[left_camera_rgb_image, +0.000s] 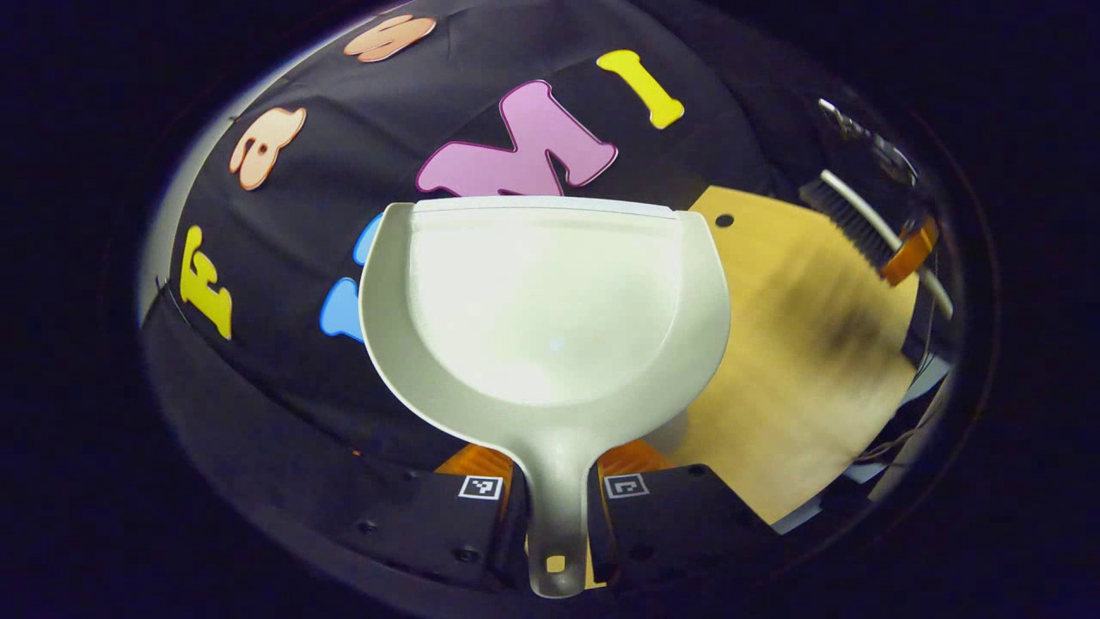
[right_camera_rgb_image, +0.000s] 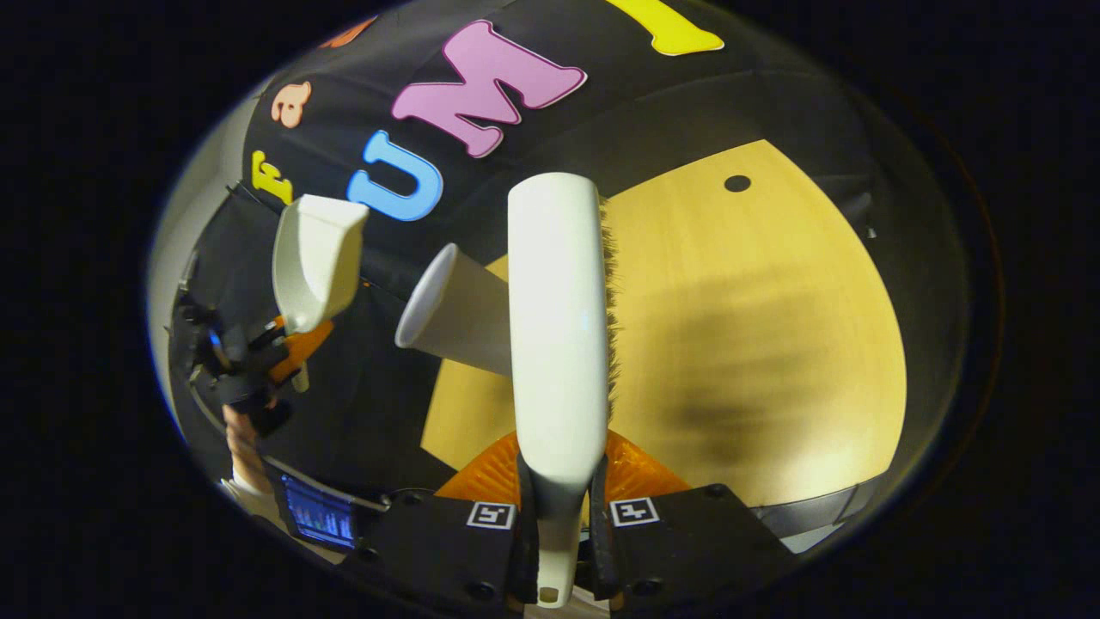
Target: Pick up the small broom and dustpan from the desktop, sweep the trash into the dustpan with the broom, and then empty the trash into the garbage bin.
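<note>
My left gripper [left_camera_rgb_image: 554, 503] is shut on the handle of a white dustpan [left_camera_rgb_image: 550, 301], held up before the booth wall with its pan bare inside. My right gripper [right_camera_rgb_image: 559, 507] is shut on the handle of the small broom [right_camera_rgb_image: 557, 318], whose white back faces the camera and whose bristles run along its right edge. The broom [left_camera_rgb_image: 846, 219] also appears far right in the left gripper view, in the right gripper [left_camera_rgb_image: 907, 254]. In the right gripper view the dustpan [right_camera_rgb_image: 314, 258] hangs at left in the left gripper [right_camera_rgb_image: 288, 348], beside a white garbage bin [right_camera_rgb_image: 455, 314].
The wooden desktop [right_camera_rgb_image: 756, 344] spreads to the right, with a small dark hole [right_camera_rgb_image: 736, 183] near its far edge. It also shows behind the dustpan as the desktop [left_camera_rgb_image: 799, 344]. A person's hand [right_camera_rgb_image: 245, 447] and a small lit screen [right_camera_rgb_image: 318, 516] sit at lower left.
</note>
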The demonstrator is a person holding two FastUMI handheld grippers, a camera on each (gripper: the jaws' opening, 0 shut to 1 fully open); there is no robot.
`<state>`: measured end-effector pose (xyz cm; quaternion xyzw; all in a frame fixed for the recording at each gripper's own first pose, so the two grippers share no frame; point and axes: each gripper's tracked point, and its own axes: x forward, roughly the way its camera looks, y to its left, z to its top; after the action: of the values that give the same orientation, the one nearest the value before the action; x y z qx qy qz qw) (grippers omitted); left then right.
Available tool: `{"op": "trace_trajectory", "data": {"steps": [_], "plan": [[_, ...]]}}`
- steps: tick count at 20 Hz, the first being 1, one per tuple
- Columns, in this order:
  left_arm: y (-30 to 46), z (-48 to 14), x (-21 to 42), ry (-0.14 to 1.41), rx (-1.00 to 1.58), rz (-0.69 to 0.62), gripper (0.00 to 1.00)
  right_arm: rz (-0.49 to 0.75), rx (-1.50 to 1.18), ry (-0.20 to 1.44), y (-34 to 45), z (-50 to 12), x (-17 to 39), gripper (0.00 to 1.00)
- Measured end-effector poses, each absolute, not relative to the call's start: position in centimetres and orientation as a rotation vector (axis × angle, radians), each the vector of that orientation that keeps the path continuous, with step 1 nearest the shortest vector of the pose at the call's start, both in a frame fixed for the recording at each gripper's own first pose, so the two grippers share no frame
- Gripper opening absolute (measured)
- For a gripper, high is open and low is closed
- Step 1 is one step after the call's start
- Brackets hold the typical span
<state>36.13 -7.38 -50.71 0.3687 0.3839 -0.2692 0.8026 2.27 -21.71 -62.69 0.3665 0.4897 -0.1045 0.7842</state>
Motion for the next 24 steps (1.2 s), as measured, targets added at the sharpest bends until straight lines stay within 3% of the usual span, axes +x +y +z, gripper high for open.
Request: {"op": "trace_trajectory", "data": {"steps": [3, 5, 10, 17, 24], "plan": [[-13.5, -58.8, 30.6, 1.095, 0.418, -0.675, 0.27, -0.321, 0.727, 1.176, -21.8, -65.6, 1.9, 0.26], [-15.3, -63.2, 25.2, 1.282, 0.247, -0.649, 0.27, -0.38, 0.693, 1.251, -21.7, -68.0, 1.3, 0.26], [-12.5, -73.1, 21.0, 1.543, 0.286, -0.448, 0.28, -0.45, 0.608, 1.451, -20.1, -74.7, -2.1, 0.26], [-13.2, -73.1, 24.2, 1.705, 0.246, -0.435, 0.27, -0.509, 0.526, 1.656, -18.7, -80.4, -5.8, 0.27], [-13.2, -74.2, 23.8, 1.764, 0.301, -0.418, 0.27, -0.555, 0.498, 1.763, -18.1, -82.5, -8.2, 0.26]]}}
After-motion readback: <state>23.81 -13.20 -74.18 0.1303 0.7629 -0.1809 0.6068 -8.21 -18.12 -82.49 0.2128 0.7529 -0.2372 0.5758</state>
